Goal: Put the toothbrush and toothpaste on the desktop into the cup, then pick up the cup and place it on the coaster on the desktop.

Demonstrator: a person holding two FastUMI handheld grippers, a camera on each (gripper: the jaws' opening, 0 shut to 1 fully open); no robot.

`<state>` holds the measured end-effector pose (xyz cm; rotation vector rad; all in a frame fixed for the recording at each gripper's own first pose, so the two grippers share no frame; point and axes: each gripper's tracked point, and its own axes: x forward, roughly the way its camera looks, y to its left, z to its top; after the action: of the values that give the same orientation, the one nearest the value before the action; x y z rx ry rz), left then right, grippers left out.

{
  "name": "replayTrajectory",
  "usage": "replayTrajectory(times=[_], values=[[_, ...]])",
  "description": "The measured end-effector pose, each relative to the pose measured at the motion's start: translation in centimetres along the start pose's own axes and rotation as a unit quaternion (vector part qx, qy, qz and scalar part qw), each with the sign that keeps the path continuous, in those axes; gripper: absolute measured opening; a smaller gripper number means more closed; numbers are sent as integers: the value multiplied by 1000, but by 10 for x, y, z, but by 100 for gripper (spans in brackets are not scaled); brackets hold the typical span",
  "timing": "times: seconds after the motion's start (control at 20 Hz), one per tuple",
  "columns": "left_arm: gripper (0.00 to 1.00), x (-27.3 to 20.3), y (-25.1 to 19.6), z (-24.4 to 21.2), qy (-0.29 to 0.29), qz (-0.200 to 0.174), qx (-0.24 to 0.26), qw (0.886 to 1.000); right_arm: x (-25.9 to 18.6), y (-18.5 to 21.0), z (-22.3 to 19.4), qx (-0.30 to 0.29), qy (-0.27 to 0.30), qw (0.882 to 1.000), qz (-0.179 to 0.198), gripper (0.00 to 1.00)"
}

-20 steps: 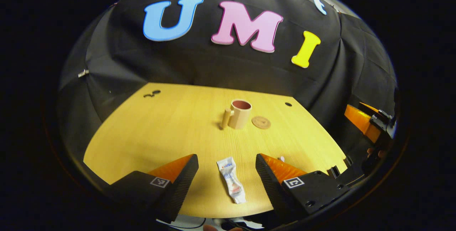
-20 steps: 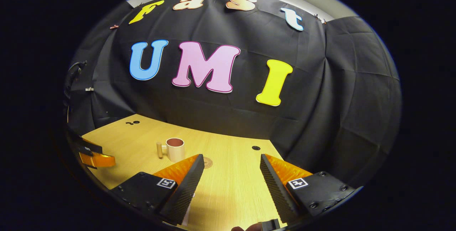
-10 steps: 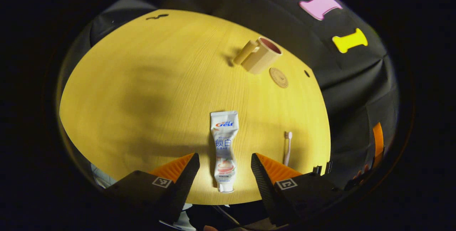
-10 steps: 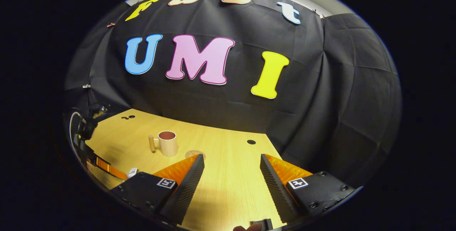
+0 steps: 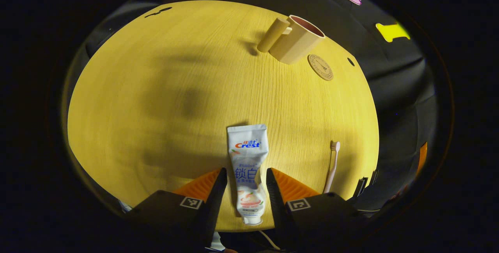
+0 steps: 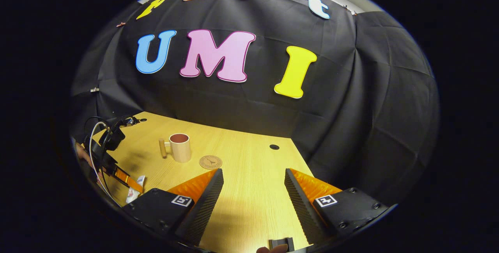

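The white toothpaste tube [image 5: 248, 167] lies flat near the table's front edge, cap toward me. My left gripper [image 5: 243, 190] straddles its lower half with the fingers close on both sides; a thin dark gap shows at the left finger. A pale toothbrush [image 5: 332, 165] lies to the tube's right, head pointing away. The beige cup [image 5: 296, 44] with its peg handle stands upright at the far side, with the round coaster [image 5: 320, 67] just right of it. My right gripper [image 6: 253, 202] hangs open over bare table, with the cup [image 6: 180, 147] and the coaster [image 6: 210, 162] ahead to its left.
The wooden table [image 5: 163, 89] has a small round hole [image 6: 274, 147] near its far right edge. In the right gripper view the left gripper [image 6: 124, 179], its cable and the toothpaste [image 6: 134, 192] sit at the far left. Black cloth walls the booth.
My left gripper tilted down, dropped over the toothpaste, and its fingers narrowed around the tube. My right gripper drifted slightly, staying open.
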<state>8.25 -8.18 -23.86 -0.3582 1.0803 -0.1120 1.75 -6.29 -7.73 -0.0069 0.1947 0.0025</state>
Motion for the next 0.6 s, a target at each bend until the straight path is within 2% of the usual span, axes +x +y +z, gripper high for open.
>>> replayTrajectory(times=[0.05,0.1,0.15,0.2,0.3,0.4,0.6], values=[[65,1,-2,0,5,1,-1,1000,2,0,-3,3,5,1000,2,98],[52,3,-1,0,6,0,0,1000,3,1,-6,8,10,1000,5,97],[33,4,-2,-1,9,0,-2,1000,4,3,-10,12,18,1000,10,97],[37,5,-4,-1,10,2,-3,1000,5,6,-16,16,27,999,17,97],[27,7,-8,-3,14,4,5,1000,7,17,-32,24,57,997,37,98],[31,8,-10,-4,19,7,19,1000,9,30,-51,26,98,993,57,98],[32,12,-8,-6,30,51,71,996,6,69,-89,37,186,976,111,98]])
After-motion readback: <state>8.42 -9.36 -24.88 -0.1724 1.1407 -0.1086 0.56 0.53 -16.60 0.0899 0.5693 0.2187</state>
